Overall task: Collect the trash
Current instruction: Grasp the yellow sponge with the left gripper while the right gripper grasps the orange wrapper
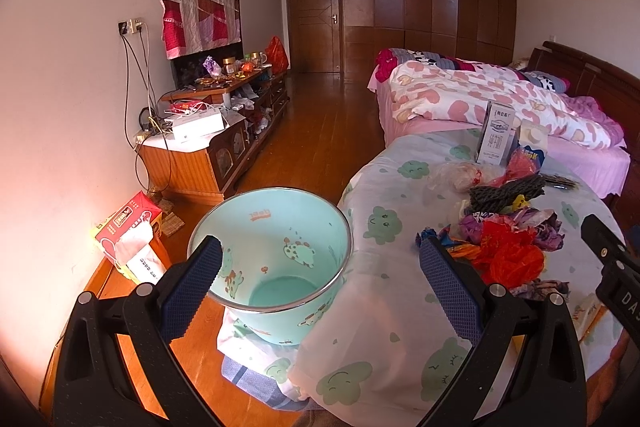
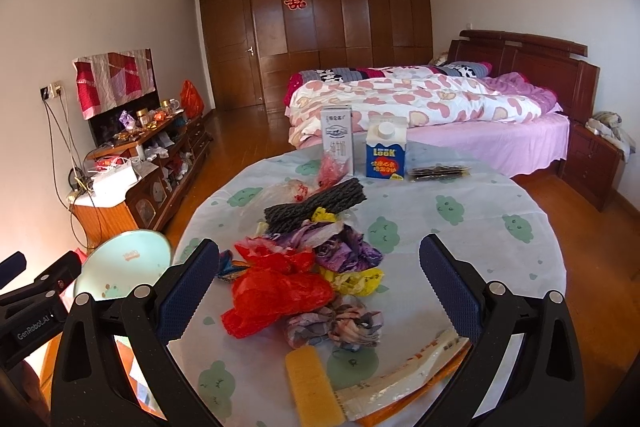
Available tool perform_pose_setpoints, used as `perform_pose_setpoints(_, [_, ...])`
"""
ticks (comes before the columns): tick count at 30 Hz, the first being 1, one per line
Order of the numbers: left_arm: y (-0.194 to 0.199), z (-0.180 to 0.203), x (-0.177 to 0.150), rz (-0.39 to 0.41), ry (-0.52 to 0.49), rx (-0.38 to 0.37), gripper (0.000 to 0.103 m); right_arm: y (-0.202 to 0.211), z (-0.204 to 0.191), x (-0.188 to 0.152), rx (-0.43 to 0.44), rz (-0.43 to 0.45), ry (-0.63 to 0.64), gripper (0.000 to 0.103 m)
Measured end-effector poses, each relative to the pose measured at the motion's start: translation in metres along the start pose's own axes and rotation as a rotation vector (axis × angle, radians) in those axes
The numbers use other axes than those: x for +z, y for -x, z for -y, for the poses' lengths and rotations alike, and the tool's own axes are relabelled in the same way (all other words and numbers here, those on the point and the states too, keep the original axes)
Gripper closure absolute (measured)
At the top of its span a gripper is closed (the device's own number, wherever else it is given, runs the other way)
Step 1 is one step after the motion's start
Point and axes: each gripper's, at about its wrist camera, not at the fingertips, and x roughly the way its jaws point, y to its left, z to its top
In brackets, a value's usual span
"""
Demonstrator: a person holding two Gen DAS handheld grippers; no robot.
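A round table (image 2: 460, 223) under a cloud-print cloth carries a heap of trash: a red plastic bag (image 2: 276, 295), purple wrappers (image 2: 344, 247), a yellow wrapper (image 2: 356, 281), crumpled checked paper (image 2: 344, 325), a black knitted bundle (image 2: 316, 205) and a yellow sponge (image 2: 314, 385). My right gripper (image 2: 320, 291) is open above this heap, holding nothing. A mint-green bin (image 1: 272, 259) stands on the floor left of the table. My left gripper (image 1: 320, 287) hangs open over the bin's near rim and the table edge. The red bag (image 1: 508, 255) lies right of it.
A milk carton (image 2: 338, 141), a blue LOOK carton (image 2: 386, 155) and a dark packet (image 2: 438, 173) stand at the table's far side. A bed (image 2: 420, 107) lies beyond. A cluttered wooden TV cabinet (image 1: 224, 131) lines the left wall, with a tissue box (image 1: 132, 235) near the bin.
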Motion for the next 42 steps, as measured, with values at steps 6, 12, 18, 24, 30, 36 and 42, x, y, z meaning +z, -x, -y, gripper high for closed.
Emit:
perform_pose_setpoints(6, [-0.014, 0.017, -0.018, -0.073, 0.002, -0.083, 0.006, -0.008, 0.067, -0.002, -0.116, -0.053, -0.004, 0.005])
perform_pose_setpoints(12, [-0.021, 0.057, -0.042, -0.147, -0.107, -0.215, 0.006, -0.029, 0.115, -0.005, -0.081, -0.211, -0.175, 0.017])
perform_pose_setpoints(18, [-0.022, 0.091, -0.047, -0.193, -0.165, -0.321, 0.008, -0.041, 0.107, -0.023, -0.158, -0.293, -0.097, 0.020])
perform_pose_setpoints(24, [-0.018, 0.127, -0.051, -0.222, -0.234, -0.389, 0.011, -0.052, 0.119, -0.040, -0.211, -0.372, -0.135, 0.027])
perform_pose_setpoints(30, [-0.023, 0.151, -0.059, -0.269, -0.287, -0.396, 0.017, -0.062, 0.118, -0.058, -0.206, -0.464, -0.151, 0.040])
perform_pose_setpoints(36, [-0.035, 0.168, -0.072, -0.343, -0.339, -0.404, 0.020, -0.065, 0.121, -0.064, -0.107, -0.438, -0.190, 0.094])
perform_pose_setpoints(42, [-0.050, 0.169, -0.085, -0.439, -0.318, -0.433, 0.020, -0.060, 0.123, -0.052, -0.073, -0.371, -0.197, 0.096])
